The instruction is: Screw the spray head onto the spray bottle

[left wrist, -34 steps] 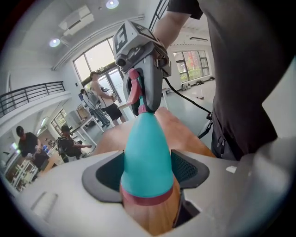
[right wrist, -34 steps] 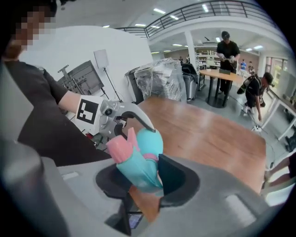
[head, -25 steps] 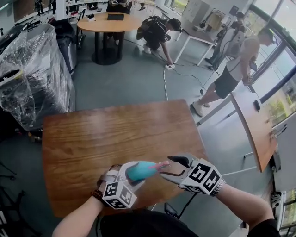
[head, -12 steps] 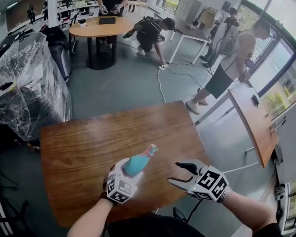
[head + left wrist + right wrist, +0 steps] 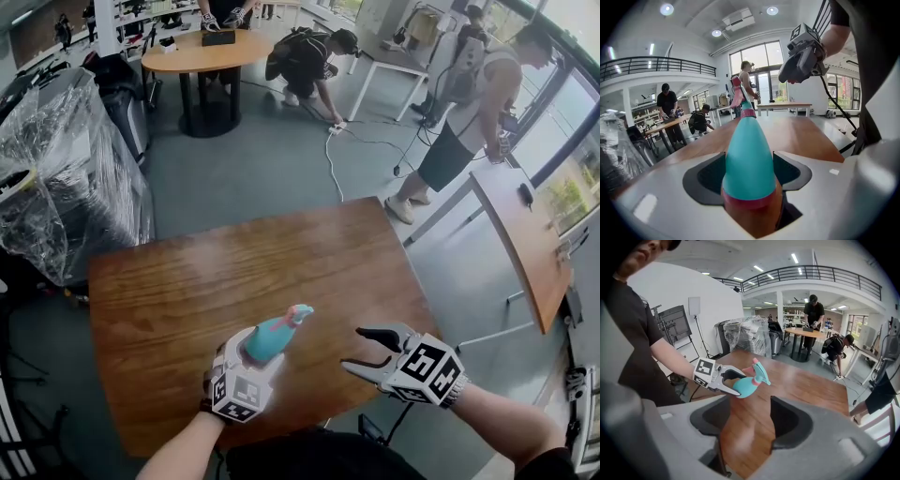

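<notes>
"Two grippers show over the wooden table point(image 5: 187, 281). What has the left gripper point(image 5: 255, 361) got?"

"It is clamped on the spray bottle point(image 5: 272, 336). Its own view shows a jaw pressed against each side of the wide teal body, at 9 and 3 o'clock of it. A pink band runs round the base on the camera's side of the jaws."

"And the spray head point(image 5: 298, 314)?"

"It sits on the bottle's neck, over a pink collar, with a pink trigger under a teal cap. In the head view the bottle leans away from the left gripper toward 1 o'clock, with the head end highest. How tightly the head is screwed on, I cannot tell."

"Does the bottle rest on the wood?"

"No. The right gripper view shows it held in the air above the tabletop, near the table's 6 o'clock edge."

"The right gripper point(image 5: 354, 350)?"

"Its jaws stand wide apart with nothing between them, and only tabletop shows through the gap. It hangs at 3 o'clock of the bottle, near it but not touching, with its fingertips aimed toward 9 o'clock."

"What lies around?"

"At 12 o'clock, well beyond the table, stands a round table point(image 5: 216, 42). A crouching person point(image 5: 309, 61) is at its 3 o'clock. A bulky load wrapped in clear plastic point(image 5: 56, 159) is at 9 o'clock. A second wooden tabletop point(image 5: 516, 234) is at 3 o'clock, and a standing person point(image 5: 469, 112) with a backpack is at its 12 o'clock."
</notes>
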`<state>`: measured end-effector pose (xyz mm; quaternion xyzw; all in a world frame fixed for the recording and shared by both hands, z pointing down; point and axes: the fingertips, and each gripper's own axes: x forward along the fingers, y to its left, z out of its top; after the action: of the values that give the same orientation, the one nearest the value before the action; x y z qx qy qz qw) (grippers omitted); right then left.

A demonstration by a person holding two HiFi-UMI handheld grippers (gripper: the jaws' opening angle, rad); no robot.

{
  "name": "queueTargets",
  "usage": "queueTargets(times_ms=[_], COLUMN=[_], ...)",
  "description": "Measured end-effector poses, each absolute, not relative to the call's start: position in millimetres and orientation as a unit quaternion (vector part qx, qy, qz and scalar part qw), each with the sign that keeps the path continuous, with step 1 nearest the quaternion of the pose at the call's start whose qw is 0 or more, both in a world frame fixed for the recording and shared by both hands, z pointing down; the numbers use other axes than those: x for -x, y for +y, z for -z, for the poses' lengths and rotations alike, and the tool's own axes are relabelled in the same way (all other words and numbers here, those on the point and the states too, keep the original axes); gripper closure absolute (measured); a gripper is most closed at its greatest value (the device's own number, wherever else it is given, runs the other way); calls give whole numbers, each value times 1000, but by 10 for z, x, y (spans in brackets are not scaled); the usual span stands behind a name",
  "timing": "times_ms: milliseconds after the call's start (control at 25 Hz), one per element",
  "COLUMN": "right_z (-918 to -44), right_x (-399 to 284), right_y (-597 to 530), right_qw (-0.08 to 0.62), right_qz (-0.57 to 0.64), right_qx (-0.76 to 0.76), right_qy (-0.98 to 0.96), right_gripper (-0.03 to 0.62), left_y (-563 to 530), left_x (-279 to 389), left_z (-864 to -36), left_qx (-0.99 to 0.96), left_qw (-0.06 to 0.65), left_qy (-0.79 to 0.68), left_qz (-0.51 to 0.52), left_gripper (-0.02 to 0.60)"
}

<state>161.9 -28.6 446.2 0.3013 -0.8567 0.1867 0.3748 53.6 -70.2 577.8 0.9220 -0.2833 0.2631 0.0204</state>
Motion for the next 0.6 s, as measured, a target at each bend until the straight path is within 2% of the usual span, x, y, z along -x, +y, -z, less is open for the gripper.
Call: queueTargets(times_ms=[400, 600], right_z=[-4533, -4557], right_x=[-1363, -1265], right_y=[-274, -288], right_qw=[370, 368], right_qz=[-182, -184], right_qx=[-281, -276], right_qy=[-867, -869], right_gripper=[341, 341], left_y=[-433, -492], left_x=[4, -29], left_z=[-5967, -5962], left_qx=[-905, -905], left_qw=[50, 56], left_qy=[-305, -309], left_qz=[-291, -286], left_gripper=[241, 241])
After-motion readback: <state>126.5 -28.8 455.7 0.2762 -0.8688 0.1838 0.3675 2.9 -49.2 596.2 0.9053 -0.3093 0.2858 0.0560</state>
